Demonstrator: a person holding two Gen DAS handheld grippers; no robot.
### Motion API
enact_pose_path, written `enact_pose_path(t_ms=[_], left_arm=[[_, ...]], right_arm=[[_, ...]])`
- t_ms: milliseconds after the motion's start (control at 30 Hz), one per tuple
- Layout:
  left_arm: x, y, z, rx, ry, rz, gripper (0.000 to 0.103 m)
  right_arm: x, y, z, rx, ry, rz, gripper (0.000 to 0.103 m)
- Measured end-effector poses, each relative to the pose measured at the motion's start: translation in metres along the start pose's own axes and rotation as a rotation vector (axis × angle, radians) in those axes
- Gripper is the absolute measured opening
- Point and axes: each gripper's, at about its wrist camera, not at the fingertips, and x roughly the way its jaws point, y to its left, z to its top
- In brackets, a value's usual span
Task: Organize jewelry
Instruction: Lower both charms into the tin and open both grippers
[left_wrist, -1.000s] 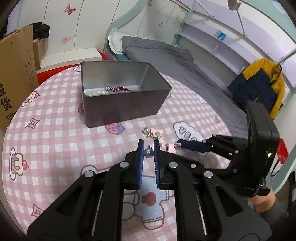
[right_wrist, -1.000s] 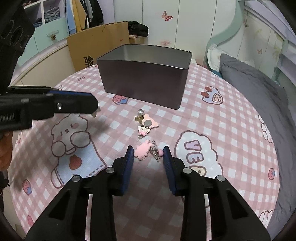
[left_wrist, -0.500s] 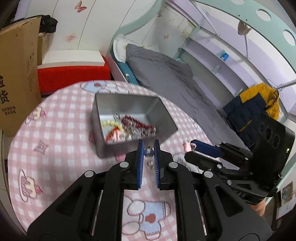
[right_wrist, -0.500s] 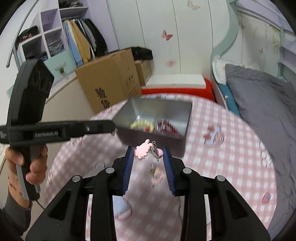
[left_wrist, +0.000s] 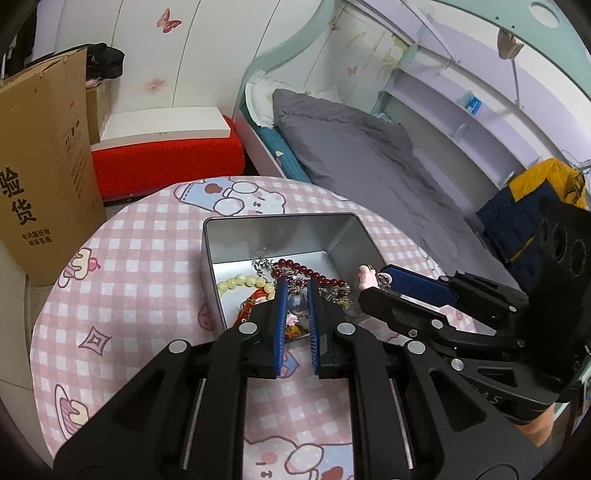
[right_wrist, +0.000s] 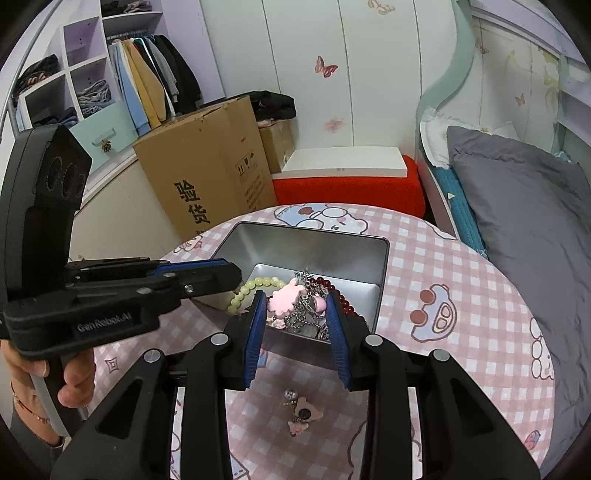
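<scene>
Both jaws pinch cargo, we note: left gripper (left_wrist: 295, 314) a silver bead (left_wrist: 297, 305), right gripper (right_wrist: 295, 314) a pink charm (right_wrist: 286, 300), each poised above the tin (right_wrist: 380, 291), left nearer its near wall.

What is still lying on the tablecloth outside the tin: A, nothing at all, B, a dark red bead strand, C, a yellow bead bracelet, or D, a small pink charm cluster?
D: in the right wrist view a pink charm cluster lies on the tablecloth in front of the tin, while the yellow bracelet and the red beads sit inside it.
</scene>
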Motion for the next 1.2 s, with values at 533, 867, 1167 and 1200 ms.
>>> enact_pose_path(t_ms=[533,867,1167,1200], left_arm=[[0.008,-0.004,-0.002,0.017,0.017,0.027,0.012],[0.011,-0.005,-0.005,0.013,0.032,0.024,0.012],[0.003,-0.008,-0.011,0.021,0.034,0.024,0.012],[0.001,-0.01,-0.011,0.022,0.032,0.026,0.012]], right_arm=[[0.006,-0.003,-0.002,0.004,0.016,-0.002,0.03],[0.01,-0.005,0.0,0.016,0.019,0.0,0.031],[-0.003,-0.007,-0.002,0.026,-0.004,0.014,0.035],[-0.005,-0.007,-0.002,0.028,-0.009,0.013,0.037]])
